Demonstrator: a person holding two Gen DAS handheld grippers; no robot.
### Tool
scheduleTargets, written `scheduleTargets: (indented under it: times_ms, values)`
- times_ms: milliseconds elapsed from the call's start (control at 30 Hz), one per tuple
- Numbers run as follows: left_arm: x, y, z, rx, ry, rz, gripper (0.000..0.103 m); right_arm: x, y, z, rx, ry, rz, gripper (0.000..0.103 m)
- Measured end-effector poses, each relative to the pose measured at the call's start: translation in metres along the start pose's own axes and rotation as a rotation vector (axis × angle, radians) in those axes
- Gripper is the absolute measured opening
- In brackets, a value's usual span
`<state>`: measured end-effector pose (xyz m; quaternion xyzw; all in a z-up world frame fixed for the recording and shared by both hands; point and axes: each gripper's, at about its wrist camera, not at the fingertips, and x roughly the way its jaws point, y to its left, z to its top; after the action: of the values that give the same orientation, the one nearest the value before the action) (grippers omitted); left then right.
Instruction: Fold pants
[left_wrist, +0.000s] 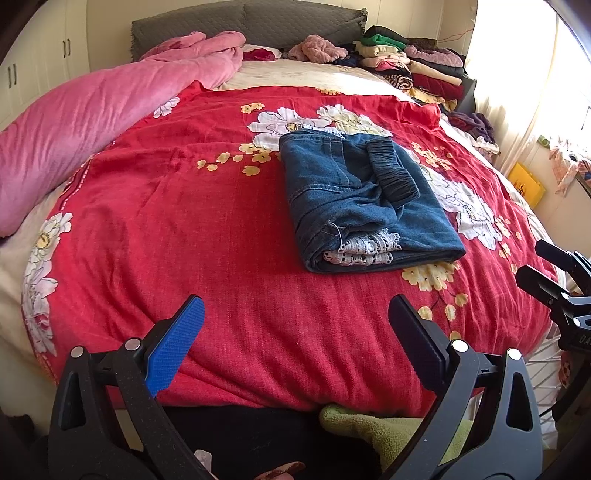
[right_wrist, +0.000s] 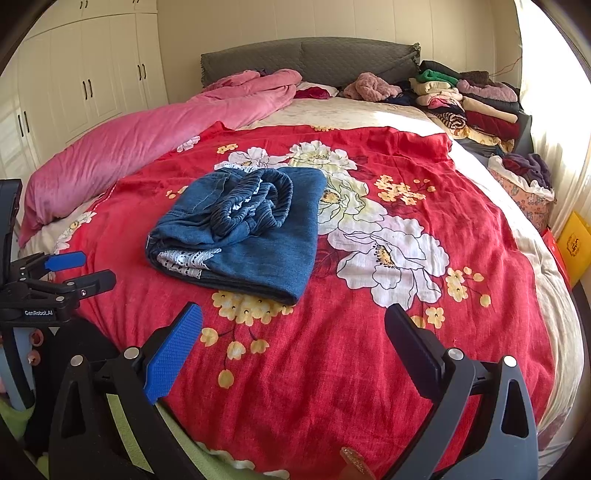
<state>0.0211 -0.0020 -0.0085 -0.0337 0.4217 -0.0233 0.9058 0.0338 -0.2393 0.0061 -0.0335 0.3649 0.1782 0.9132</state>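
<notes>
Folded blue denim pants with white lace trim (left_wrist: 365, 199) lie flat on the red floral bedspread (left_wrist: 207, 229), ahead of both tools and untouched. Left gripper (left_wrist: 295, 343) spread wide, empty. Right gripper (right_wrist: 293, 347) likewise, empty. Pink quilt (right_wrist: 147, 136) along the left edge; stacked folded clothes (right_wrist: 469, 103) near the grey headboard (right_wrist: 310, 59).
</notes>
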Motion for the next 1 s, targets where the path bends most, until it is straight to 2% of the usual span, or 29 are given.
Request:
scheduleTargets:
  times_ms: [1000]
  values:
    - [-0.0012,0.0038,0.0018,0.003,0.004,0.033,0.093,-0.0001,-0.0005,-0.0005,0.005,0.004,-0.005,0.098]
